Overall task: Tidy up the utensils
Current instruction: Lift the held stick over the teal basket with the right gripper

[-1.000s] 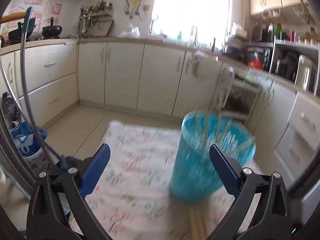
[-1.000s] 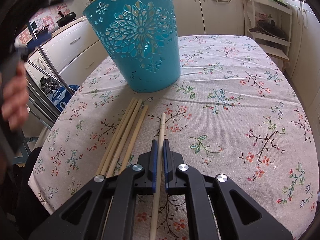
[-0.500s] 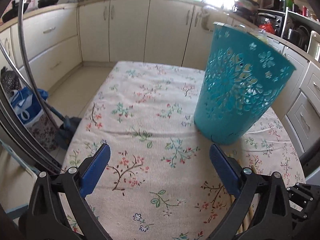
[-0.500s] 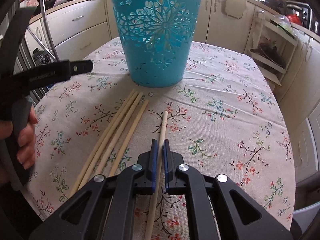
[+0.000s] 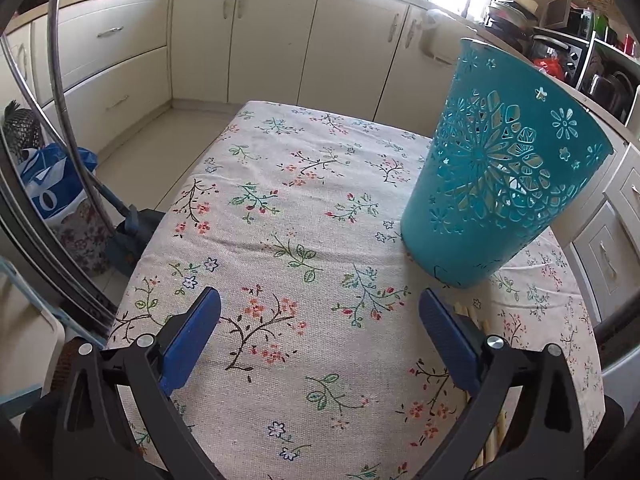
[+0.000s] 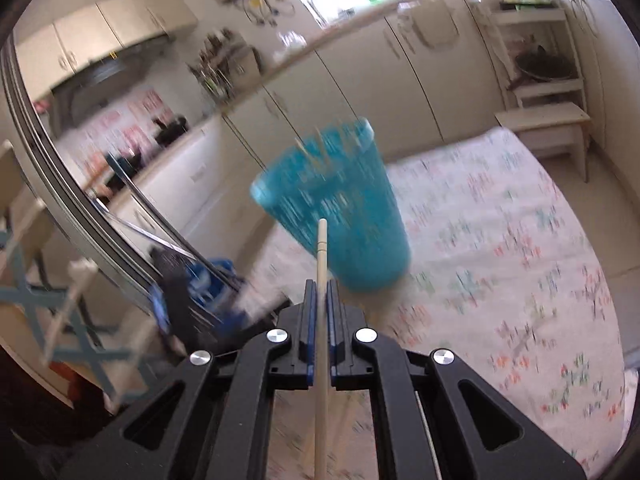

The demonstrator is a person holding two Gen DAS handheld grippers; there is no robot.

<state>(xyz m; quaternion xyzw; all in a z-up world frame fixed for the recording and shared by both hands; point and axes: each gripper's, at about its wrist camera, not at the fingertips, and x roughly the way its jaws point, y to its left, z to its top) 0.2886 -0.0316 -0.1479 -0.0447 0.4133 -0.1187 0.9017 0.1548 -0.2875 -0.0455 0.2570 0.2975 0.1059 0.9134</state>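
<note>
A teal cut-out basket (image 5: 496, 184) stands on the floral tablecloth (image 5: 304, 184), ahead and right of my left gripper (image 5: 319, 312), which is open and empty, low over the cloth. Ends of loose wooden chopsticks (image 5: 472, 320) lie by its right finger. In the right wrist view, my right gripper (image 6: 321, 292) is shut on one wooden chopstick (image 6: 321, 256), lifted off the table, its tip pointing at the blurred basket (image 6: 336, 208), which has several sticks inside.
Cream kitchen cabinets (image 5: 248, 40) run along the far wall. A blue bag (image 5: 48, 184) and metal chair tubing (image 5: 64, 92) stand left of the table. Drawers (image 5: 608, 248) and a cluttered counter are on the right. A white stool (image 6: 548, 128) stands beyond the table.
My right gripper has lifted the chopstick off the cloth and tilted upward, blurring the view. My left gripper has come down from basket height and now sits low over the cloth.
</note>
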